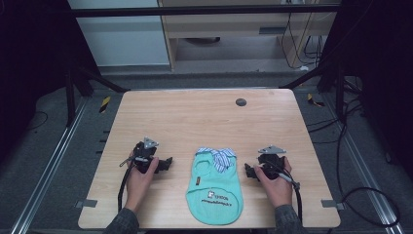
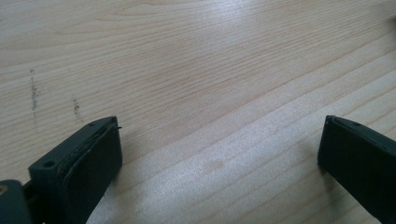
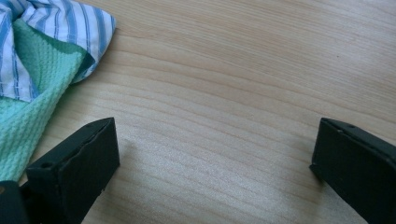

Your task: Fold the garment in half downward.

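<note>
A: At the near edge of the table (image 1: 146,105), between the two forearms, a small mint-green garment (image 1: 214,192) is laid flat, its hem towards the person. White print and a small figure are seen on its lower half.

B: And the collar (image 1: 219,157)?

A: A blue-and-white striped collar is found at the garment's far end, folded over the neckline. In the right gripper view the same striped cloth (image 3: 60,23) and the green knit (image 3: 28,102) are seen at the upper left, just beside the left-hand jaw but not between the jaws.

B: How are the claws set?

A: The left gripper (image 1: 168,162) is held by the left hand (image 1: 141,180) to the left of the garment, apart from it. Its jaws are spread wide in the left gripper view, with nothing between them except bare wood grain. The right gripper (image 1: 249,170) is held by the right hand (image 1: 277,185) just beside the garment's right edge; its jaws are likewise spread wide, and nothing is clamped.

B: Are the garment and the right jaws touching?

A: That cannot be told; they are very close.

B: Farther off?

A: A dark round spot (image 1: 240,102) is seen near the table's far edge. Beyond the table, dark floor and trailing cables are visible.
</note>
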